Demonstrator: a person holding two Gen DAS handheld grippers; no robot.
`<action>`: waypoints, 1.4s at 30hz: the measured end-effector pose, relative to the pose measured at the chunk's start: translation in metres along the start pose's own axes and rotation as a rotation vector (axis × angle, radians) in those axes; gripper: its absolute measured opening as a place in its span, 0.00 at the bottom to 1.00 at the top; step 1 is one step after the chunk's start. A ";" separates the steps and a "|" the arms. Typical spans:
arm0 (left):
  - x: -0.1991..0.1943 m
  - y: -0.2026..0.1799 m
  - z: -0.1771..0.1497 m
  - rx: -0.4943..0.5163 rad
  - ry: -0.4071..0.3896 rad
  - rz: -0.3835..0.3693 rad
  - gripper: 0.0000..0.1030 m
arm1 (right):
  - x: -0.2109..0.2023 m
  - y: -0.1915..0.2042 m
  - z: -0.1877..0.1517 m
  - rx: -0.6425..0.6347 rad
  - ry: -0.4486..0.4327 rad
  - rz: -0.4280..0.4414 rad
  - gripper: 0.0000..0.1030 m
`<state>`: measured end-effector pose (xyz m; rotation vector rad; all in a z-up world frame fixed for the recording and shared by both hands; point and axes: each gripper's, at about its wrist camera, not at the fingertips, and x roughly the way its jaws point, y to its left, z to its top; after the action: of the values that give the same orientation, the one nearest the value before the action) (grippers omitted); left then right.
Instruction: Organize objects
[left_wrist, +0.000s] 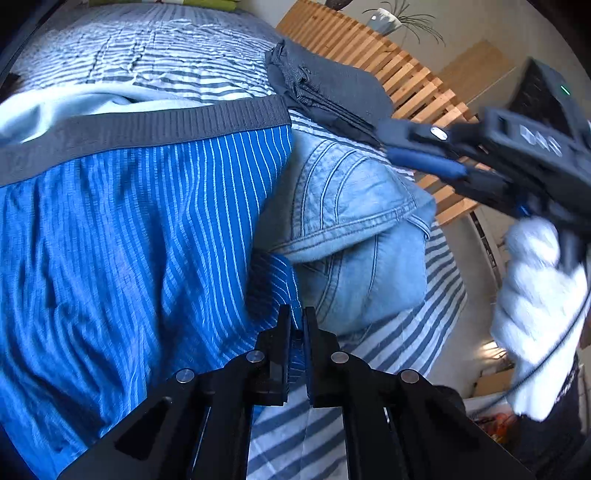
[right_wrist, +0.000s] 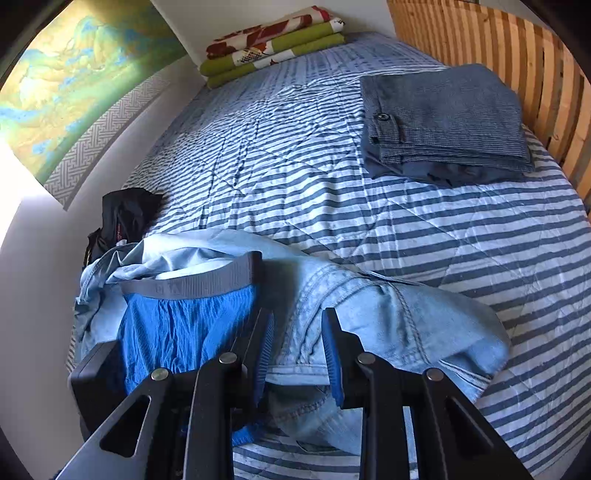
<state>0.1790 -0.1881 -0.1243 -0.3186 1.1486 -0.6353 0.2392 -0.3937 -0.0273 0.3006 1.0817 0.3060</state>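
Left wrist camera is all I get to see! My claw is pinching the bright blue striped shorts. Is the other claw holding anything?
Observer: No. The right claw is open, hovering over the light blue denim garment with nothing between its fingers.
Operator: What's up at the far end of the bed?
Observer: A folded blanket stack in green, white and red lies against the wall.
Operator: Is anything hiding past the shorts?
Observer: Yes, a crumpled black garment lies at the edge of the striped blue and white bedcover, beyond the bright blue striped shorts.
Operator: And that dark folded thing?
Observer: It's grey-blue folded trousers with a dark button showing.
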 end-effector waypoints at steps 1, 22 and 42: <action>-0.005 -0.001 -0.006 -0.003 0.004 -0.025 0.05 | 0.005 0.002 0.003 0.009 -0.003 0.003 0.28; -0.097 0.012 -0.047 0.007 -0.098 -0.152 0.05 | 0.052 0.054 0.031 0.054 0.044 -0.041 0.05; -0.231 0.245 -0.165 -0.428 -0.306 -0.038 0.00 | 0.153 0.323 0.025 -0.198 0.072 -0.123 0.05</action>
<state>0.0417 0.1598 -0.1500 -0.7776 0.9764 -0.3516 0.2968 -0.0407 -0.0165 0.0459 1.1264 0.3135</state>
